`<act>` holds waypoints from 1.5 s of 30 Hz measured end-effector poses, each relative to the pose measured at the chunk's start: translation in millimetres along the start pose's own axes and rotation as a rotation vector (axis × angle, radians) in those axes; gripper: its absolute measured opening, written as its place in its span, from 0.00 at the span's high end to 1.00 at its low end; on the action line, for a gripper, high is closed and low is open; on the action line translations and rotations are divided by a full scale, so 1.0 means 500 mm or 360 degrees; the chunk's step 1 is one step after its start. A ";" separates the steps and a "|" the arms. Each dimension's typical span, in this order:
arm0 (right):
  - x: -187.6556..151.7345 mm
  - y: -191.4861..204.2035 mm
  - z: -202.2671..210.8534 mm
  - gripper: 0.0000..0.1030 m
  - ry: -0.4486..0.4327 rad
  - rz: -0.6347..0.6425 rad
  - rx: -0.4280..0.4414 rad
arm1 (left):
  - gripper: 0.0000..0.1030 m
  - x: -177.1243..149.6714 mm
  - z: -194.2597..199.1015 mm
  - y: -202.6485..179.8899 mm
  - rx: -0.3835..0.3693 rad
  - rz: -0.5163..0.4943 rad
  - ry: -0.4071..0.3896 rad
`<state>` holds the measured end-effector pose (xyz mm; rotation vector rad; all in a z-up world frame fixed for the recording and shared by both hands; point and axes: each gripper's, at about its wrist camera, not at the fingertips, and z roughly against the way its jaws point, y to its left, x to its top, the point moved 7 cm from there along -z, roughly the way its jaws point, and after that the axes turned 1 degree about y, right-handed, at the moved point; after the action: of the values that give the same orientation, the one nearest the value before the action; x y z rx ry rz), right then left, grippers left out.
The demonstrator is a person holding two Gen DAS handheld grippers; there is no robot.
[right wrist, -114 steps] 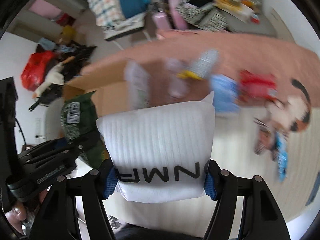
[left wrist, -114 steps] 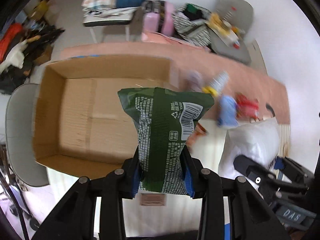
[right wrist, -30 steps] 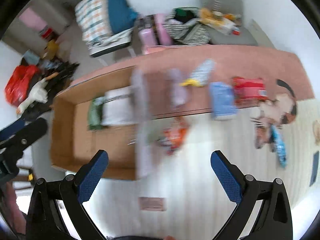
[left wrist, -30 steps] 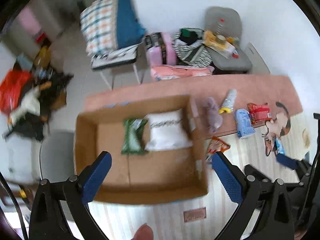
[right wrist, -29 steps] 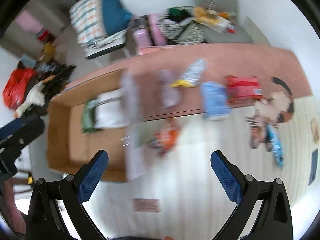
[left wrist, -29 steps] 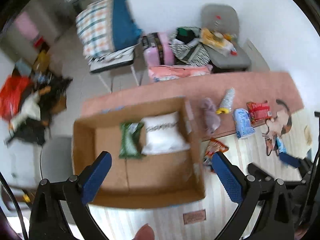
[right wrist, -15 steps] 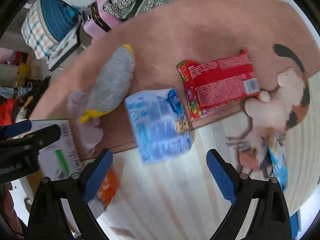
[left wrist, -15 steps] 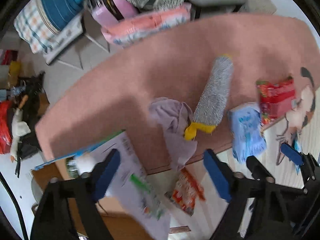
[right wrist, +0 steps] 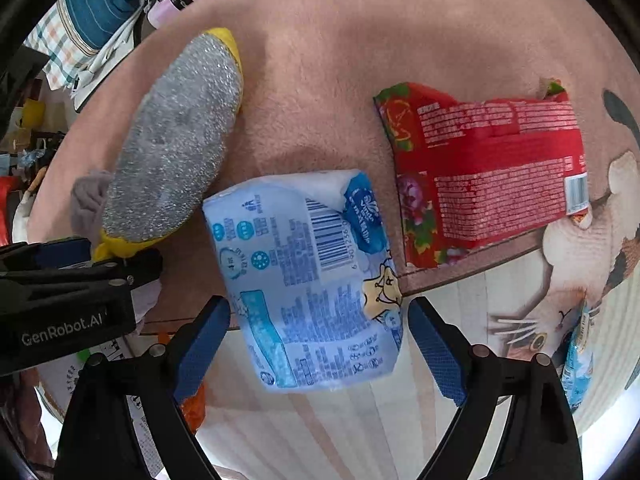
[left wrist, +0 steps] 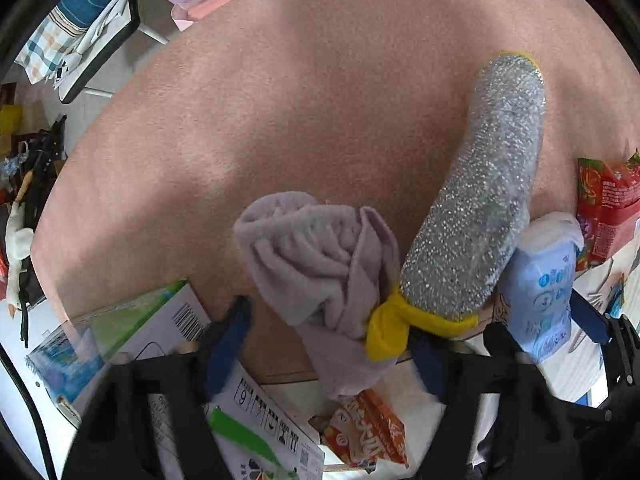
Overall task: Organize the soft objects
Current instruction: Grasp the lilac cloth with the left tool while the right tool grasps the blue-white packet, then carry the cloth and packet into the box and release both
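My left gripper [left wrist: 328, 344] is open, its jaws on either side of a crumpled lilac cloth [left wrist: 320, 264] on the pink rug [left wrist: 280, 100]. A silver glittery roll with yellow ends [left wrist: 480, 216] lies over the cloth's right side. My right gripper [right wrist: 316, 340] is open around a blue-and-white tissue pack [right wrist: 308, 272] that lies at the rug's edge. The silver roll [right wrist: 172, 148] lies left of the pack, and the lilac cloth [right wrist: 86, 200] shows beyond it. The left gripper's body [right wrist: 72, 296] shows at the left of the right wrist view.
A red snack bag [right wrist: 488, 176] lies right of the tissue pack. A cat-shaped mat [right wrist: 576, 248] and a small blue packet [right wrist: 576, 364] are at the far right. A white printed box flap [left wrist: 256, 424] and an orange packet [left wrist: 364, 432] lie under the left gripper. Chairs with clothes stand behind.
Both grippers have dropped from above the cardboard box down to the rug. The left now straddles the lilac cloth and the right straddles the tissue pack. Both are narrower but still open.
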<state>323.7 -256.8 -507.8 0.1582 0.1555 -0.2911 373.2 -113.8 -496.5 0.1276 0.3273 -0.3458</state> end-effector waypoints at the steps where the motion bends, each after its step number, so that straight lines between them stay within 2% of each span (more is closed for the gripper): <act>1: 0.003 0.001 -0.001 0.19 -0.0007 0.0004 -0.0017 | 0.59 0.002 -0.006 -0.003 -0.0012 0.0003 0.0010; 5: 0.008 0.009 -0.003 0.35 -0.0027 0.0021 -0.0110 | 0.65 -0.014 -0.016 -0.014 -0.0017 0.0024 -0.0033; 7: 0.005 0.021 -0.003 0.47 -0.0025 0.0018 -0.0087 | 0.67 -0.032 -0.020 -0.020 -0.0049 0.0046 -0.0046; 9: -0.002 0.025 -0.002 0.51 -0.0020 0.0013 -0.0085 | 0.67 -0.054 -0.023 -0.024 -0.0076 0.0068 -0.0055; 20: -0.060 0.026 0.063 0.53 -0.0089 -0.0016 -0.0011 | 0.67 -0.201 -0.017 -0.024 -0.0248 0.0114 -0.0082; 25: -0.092 0.041 0.126 0.54 -0.0157 -0.0012 0.0047 | 0.67 -0.270 0.027 -0.010 -0.0292 0.0115 -0.0214; 30: -0.141 0.113 0.225 0.54 -0.0264 0.0091 0.0122 | 0.67 -0.376 0.128 0.053 -0.0380 0.0124 -0.0457; 34: -0.223 0.159 0.300 0.54 -0.0319 0.0195 0.0212 | 0.66 -0.397 0.253 0.134 -0.0399 0.0205 -0.0631; 36: -0.262 0.229 0.315 0.54 -0.0329 0.0262 0.0265 | 0.66 -0.413 0.277 0.189 -0.0373 0.0256 -0.0687; 39: -0.318 0.337 0.307 0.54 -0.0293 0.0352 0.0312 | 0.66 -0.469 0.278 0.304 -0.0332 0.0355 -0.0710; 40: -0.332 0.364 0.304 0.54 -0.0278 0.0372 0.0315 | 0.66 -0.462 0.296 0.323 -0.0318 0.0393 -0.0705; 42: -0.358 0.432 0.268 0.54 -0.0227 0.0421 0.0312 | 0.66 -0.477 0.276 0.381 -0.0293 0.0462 -0.0687; 45: -0.379 0.492 0.204 0.54 -0.0159 0.0451 0.0261 | 0.66 -0.484 0.219 0.468 -0.0265 0.0576 -0.0607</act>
<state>230.6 9.4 -342.9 0.3240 0.0089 -0.0283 272.8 160.5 -297.0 -0.0442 -0.0476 0.0200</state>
